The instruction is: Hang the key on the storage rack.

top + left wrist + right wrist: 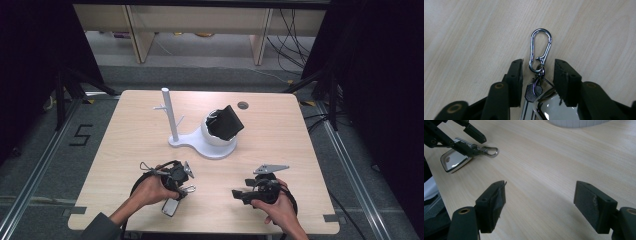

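A bunch of keys lies flat on the wooden table near its front edge: a silver carabiner (541,47), a small ring, a key with a black head (534,90) and a chrome key fob (546,107). My left gripper (538,66) points down over it, one jaw on each side of the ring where the carabiner joins, with a gap on both sides. In the high view the left gripper (184,187) sits just above the fob (171,206). My right gripper (540,192) hovers open over bare wood with nothing between its jaws, and it is at the front right in the high view (236,192).
A white stand (210,145) with a thin upright post (170,115) and a cup holding a black object (226,122) stands mid-table. A small round cable hole (243,105) lies at the back. The table (280,135) has bare wood to the right of the stand.
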### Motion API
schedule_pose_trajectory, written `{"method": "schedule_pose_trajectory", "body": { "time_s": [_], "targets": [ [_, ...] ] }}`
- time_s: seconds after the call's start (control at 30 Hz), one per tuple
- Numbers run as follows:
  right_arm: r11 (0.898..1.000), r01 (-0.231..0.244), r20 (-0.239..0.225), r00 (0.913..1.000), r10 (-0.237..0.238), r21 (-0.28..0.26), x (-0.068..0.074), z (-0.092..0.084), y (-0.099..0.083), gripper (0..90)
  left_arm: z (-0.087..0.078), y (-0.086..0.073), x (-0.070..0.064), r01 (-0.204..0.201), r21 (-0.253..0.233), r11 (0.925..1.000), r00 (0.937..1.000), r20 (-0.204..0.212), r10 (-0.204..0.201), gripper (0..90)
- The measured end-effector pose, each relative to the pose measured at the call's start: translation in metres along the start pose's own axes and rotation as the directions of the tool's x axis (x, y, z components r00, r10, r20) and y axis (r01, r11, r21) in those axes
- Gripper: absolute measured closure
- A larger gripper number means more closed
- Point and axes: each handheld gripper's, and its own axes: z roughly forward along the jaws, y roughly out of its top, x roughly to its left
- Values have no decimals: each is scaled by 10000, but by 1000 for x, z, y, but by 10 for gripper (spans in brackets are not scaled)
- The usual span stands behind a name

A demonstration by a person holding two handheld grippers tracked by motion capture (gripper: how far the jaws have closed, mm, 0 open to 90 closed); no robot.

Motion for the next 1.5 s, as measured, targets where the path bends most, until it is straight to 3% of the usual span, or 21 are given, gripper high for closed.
{"method": "schedule_pose_trajectory", "body": {
  "time_s": [0.23,0.37,0.4,0.63,0.67,0.8,0.87,0.97,1.1,1.17,1.23,1.4,1.5],
  "targets": [
    [10000,-67,77,9999,66,62,0,-1,0,270,5,11,-2,-300,887,9956,9995,126,290,666],
    [10000,-5,66,10000,5,10,0,0,0,273,6,17,-3,-370,1331,9904,9991,249,340,701],
    [10000,15,68,10000,-16,31,0,0,0,274,7,21,-3,-423,1602,9862,9989,256,387,706],
    [9999,92,-143,9999,-90,101,1,0,0,279,9,28,-2,-331,2071,9777,9990,348,265,737],
    [9997,-153,-197,9997,157,183,3,0,0,280,9,29,-1,-384,2155,9757,9988,366,312,738],
    [9999,5,-172,9999,-3,122,2,0,0,282,10,30,-2,-261,2189,9754,9992,359,187,747],
    [9999,-89,-338,9994,92,79,3,1,0,284,10,30,-2,-368,2197,9749,9988,389,289,751],
    [10000,63,-142,9999,-62,62,1,0,0,285,9,30,-2,-657,2207,9731,9974,432,575,753],
    [10000,31,-71,10000,-31,7,0,0,0,286,9,27,1,-747,2008,9768,9968,439,672,753],
    [10000,18,-140,9999,-18,13,-1,0,1,287,8,25,1,-537,2002,9783,9974,576,430,754],
    [9999,-133,-188,9997,133,28,0,-1,0,287,7,24,3,-629,1945,9789,9969,592,522,754],
    [9999,-79,-330,9994,76,-107,-3,0,0,287,-4,22,8,-436,1645,9854,9975,618,338,753],
    [10000,27,-90,10000,-28,-75,-4,-1,1,287,-19,19,14,-322,1495,9882,9988,424,261,754]
  ]
}}
